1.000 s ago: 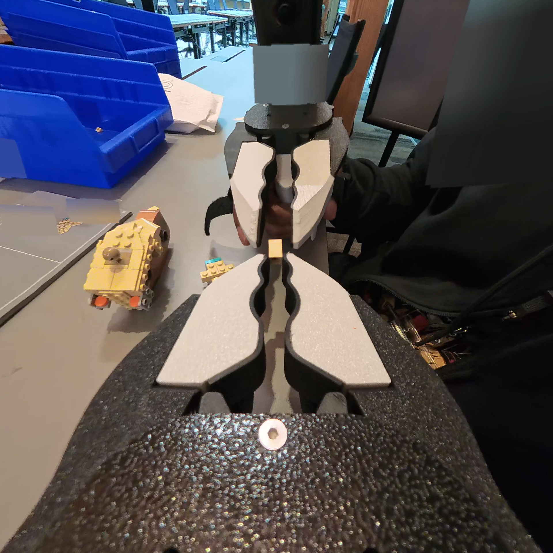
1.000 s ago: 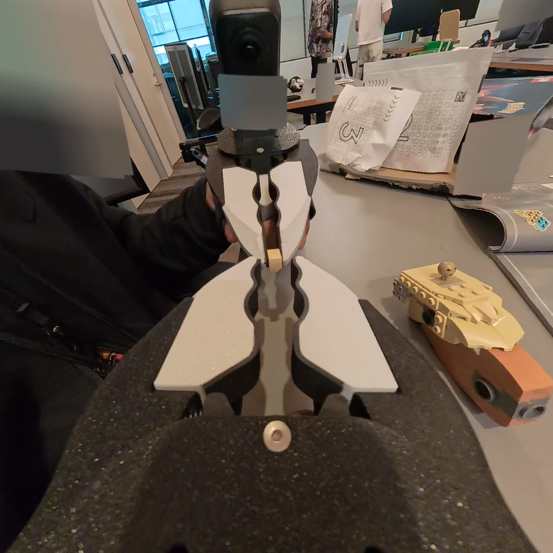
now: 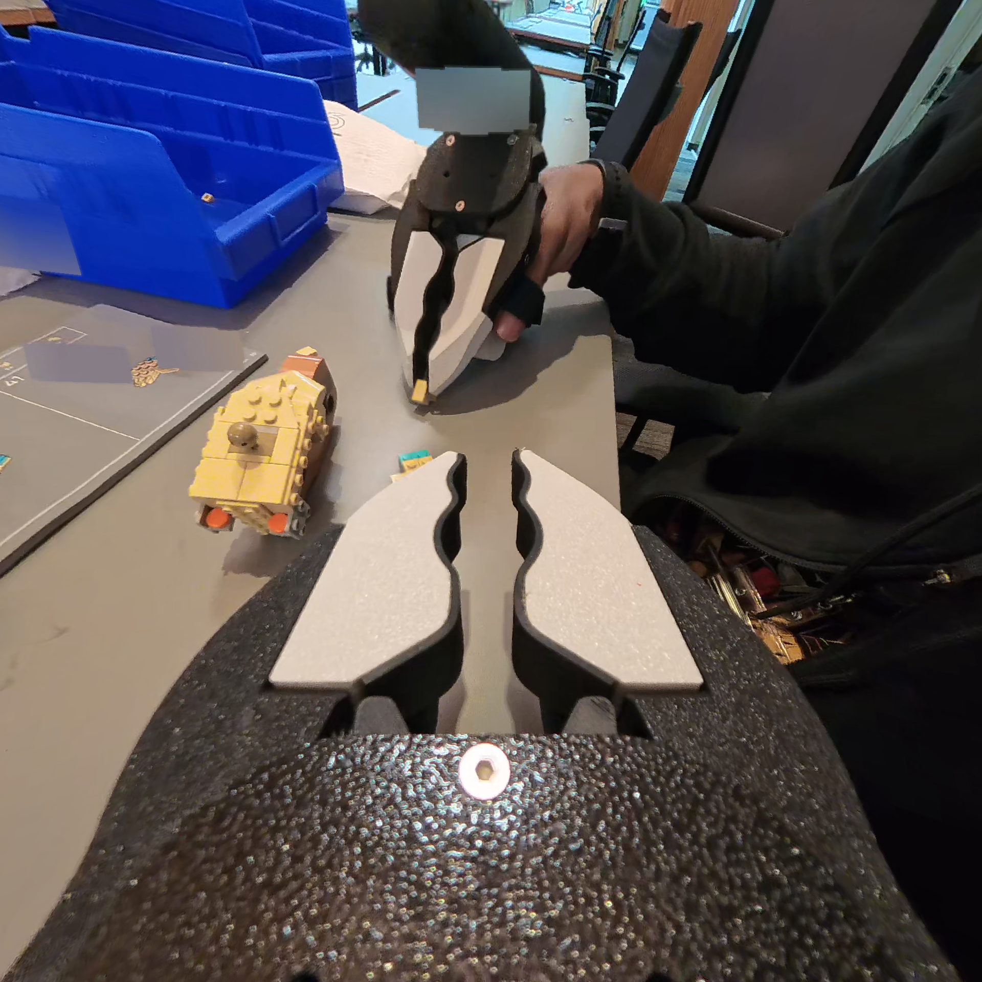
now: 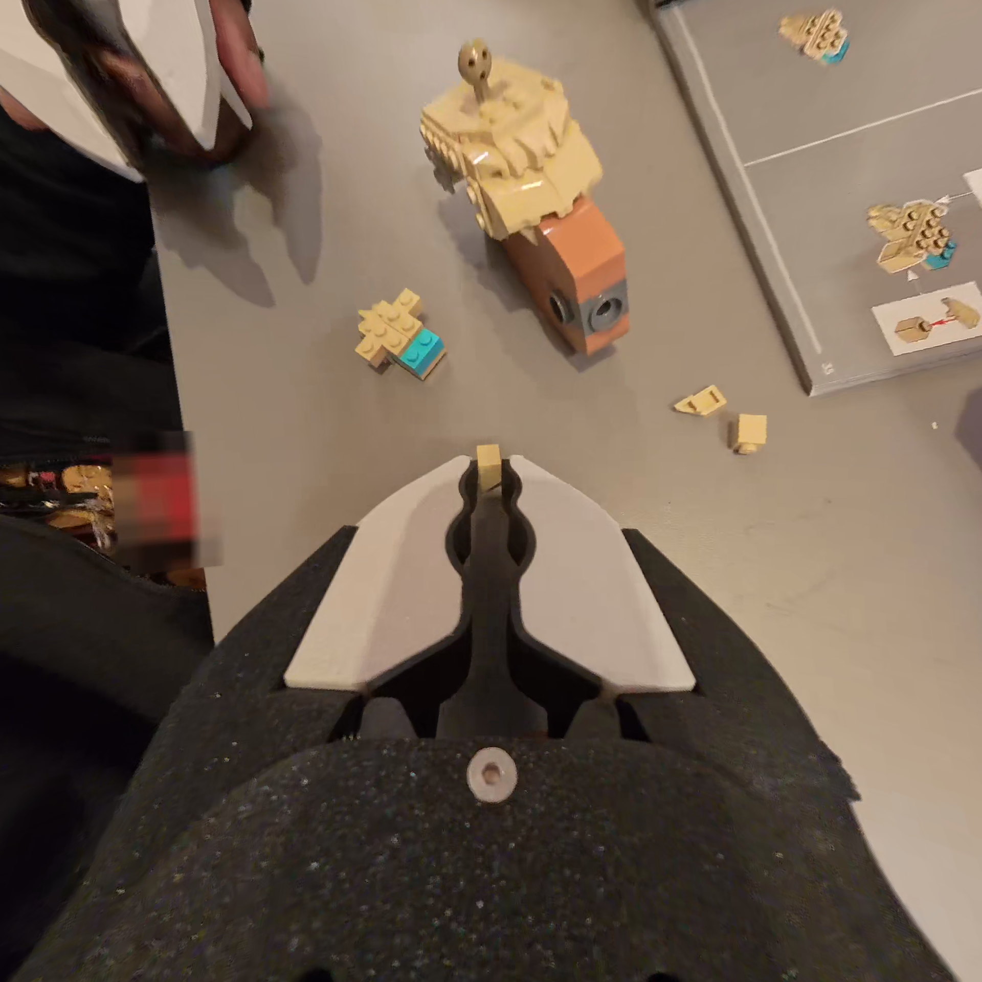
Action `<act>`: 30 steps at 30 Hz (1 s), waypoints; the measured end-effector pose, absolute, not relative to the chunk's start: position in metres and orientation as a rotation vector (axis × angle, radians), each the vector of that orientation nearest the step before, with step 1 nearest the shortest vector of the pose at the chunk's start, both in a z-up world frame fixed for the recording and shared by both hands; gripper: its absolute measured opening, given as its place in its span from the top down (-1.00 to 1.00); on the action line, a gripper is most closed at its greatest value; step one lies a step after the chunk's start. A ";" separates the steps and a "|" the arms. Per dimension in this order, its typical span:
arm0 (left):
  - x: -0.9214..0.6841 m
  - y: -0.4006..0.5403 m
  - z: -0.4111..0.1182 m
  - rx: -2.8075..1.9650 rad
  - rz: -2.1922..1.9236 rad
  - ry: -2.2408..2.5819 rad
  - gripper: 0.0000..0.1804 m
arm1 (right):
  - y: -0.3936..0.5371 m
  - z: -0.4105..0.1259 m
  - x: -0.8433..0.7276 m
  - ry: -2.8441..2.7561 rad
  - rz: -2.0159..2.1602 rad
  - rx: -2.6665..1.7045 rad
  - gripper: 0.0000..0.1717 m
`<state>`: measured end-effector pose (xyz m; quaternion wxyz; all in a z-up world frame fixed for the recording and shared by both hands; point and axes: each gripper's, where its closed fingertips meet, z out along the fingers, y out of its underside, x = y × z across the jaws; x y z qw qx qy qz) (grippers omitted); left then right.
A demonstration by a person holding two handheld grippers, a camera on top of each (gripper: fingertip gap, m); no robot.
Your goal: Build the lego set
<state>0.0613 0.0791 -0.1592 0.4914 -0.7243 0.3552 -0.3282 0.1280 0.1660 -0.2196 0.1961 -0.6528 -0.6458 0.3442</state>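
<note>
Here, right jaws pinching tan brick (image 4: 489,463), left jaws parted, bare, teal-and-tan cluster (image 4: 399,338) partly hidden, perhaps 2 loose tan pieces (image 4: 750,431) nearby

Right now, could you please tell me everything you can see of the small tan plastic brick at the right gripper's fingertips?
The small tan plastic brick is a smooth, matt, narrow block, standing on end. It is clamped at the very tips of the right gripper, whose white fingers press on its two sides, and it pokes out slightly past them. In the left wrist view the same brick hangs just above the grey tabletop, tips pointing down; whether it touches the surface is unclear.
</note>
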 end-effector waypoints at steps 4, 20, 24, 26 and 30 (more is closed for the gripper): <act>0.062 0.083 -0.159 -1.752 -0.810 0.879 0.83 | 0.172 -0.223 0.129 -1.838 0.913 -1.816 0.89; 0.026 0.114 -0.119 -1.566 -0.739 0.774 0.81 | 0.239 -0.204 0.136 -1.678 0.868 -1.675 0.68; 0.013 0.134 -0.097 -1.497 -0.692 0.702 0.70 | 0.242 -0.216 0.129 -1.801 0.775 -1.634 0.68; 0.010 0.151 -0.089 -1.498 -0.633 0.690 0.61 | 0.243 -0.220 0.124 -1.852 0.741 -1.610 0.68; 0.022 0.185 -0.073 -1.429 -0.508 0.753 0.48 | 0.245 -0.223 0.115 -1.908 0.733 -1.572 0.68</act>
